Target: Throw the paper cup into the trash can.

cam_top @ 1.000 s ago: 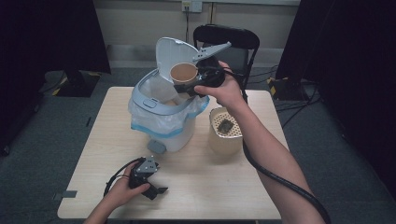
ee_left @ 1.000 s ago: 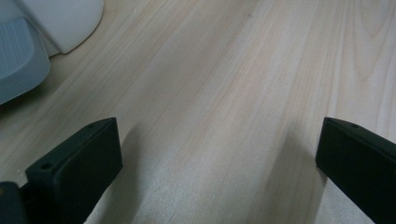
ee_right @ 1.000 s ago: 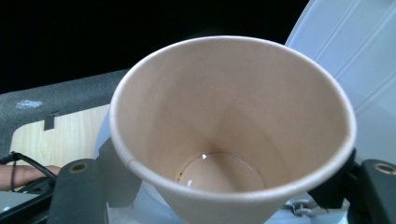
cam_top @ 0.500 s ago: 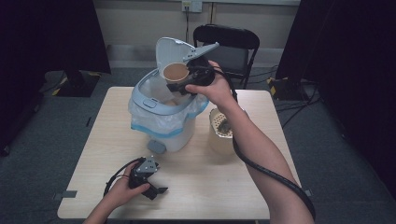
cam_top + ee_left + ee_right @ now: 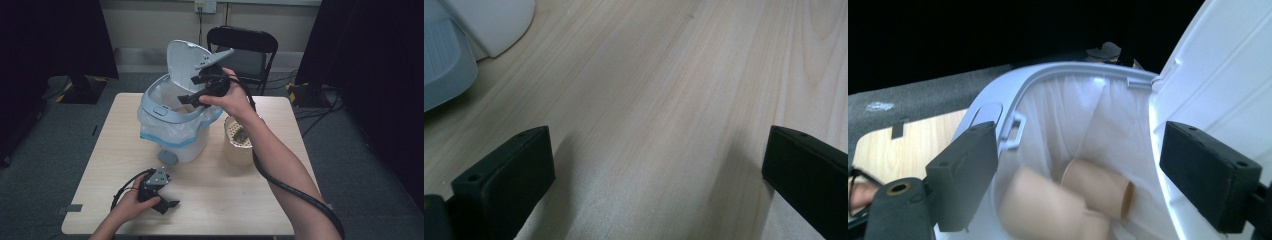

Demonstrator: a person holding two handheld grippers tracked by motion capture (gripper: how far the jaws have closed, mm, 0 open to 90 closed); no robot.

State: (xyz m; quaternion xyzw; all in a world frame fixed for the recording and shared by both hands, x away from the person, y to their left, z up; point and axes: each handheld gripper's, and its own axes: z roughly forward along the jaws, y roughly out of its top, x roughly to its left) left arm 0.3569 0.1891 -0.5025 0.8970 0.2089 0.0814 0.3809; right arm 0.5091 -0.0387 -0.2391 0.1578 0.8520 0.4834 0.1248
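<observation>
Grey carpet floor [image 5: 60,150], black folding chair [image 5: 245,47], dark curtains [image 5: 50,35].

Cups [image 5: 1098,187] in bin [image 5: 172,132]; container [image 5: 237,145] right.

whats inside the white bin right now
Two tan paper cups lie on their sides in the bin, on its white liner bag. Whatever sits beneath them is covered.

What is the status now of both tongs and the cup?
Right tongs just opened, empty above bin. Cup inside liner. Left tongs open on table. Nothing blocking.
</observation>
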